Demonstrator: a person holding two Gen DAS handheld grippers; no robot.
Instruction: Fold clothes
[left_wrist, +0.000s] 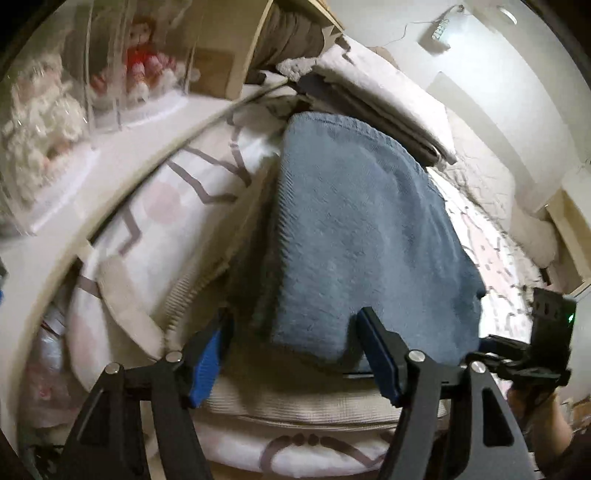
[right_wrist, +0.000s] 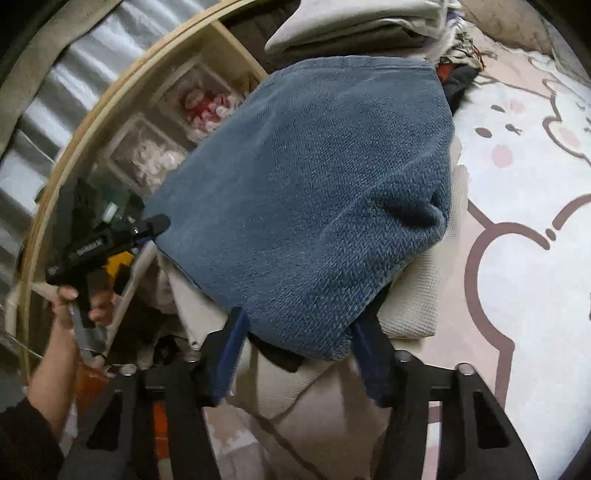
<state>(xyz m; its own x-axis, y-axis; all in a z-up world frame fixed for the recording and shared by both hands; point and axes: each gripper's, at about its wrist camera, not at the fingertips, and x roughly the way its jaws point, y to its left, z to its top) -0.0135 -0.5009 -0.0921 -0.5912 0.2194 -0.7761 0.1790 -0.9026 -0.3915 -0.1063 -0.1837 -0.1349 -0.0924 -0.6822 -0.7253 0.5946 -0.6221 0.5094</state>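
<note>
Now the folded blue knitted garment lies flat on top of a cream waffle-textured folded cloth, and this pile rests on a bed covered with a white sheet with pink and brown cartoon pattern.

From the left wrist view, the left gripper has its jaws spread wide. The near edge of the blue garment sits between the two blue pads, but the pads are apart from it on both sides and do not press the cloth.

From the right wrist view, the right gripper is also released, jaws wide. The near corner of the blue garment reaches down between its blue pads; whether the pads touch the knit I cannot tell.

In the same view the left gripper appears at the left edge of the garment, held by the person's left hand.

Behind the garment lies a stack of grey and beige folded textiles. Beside the bed stands a wooden shelf with clear plastic boxes holding dolls.
</note>
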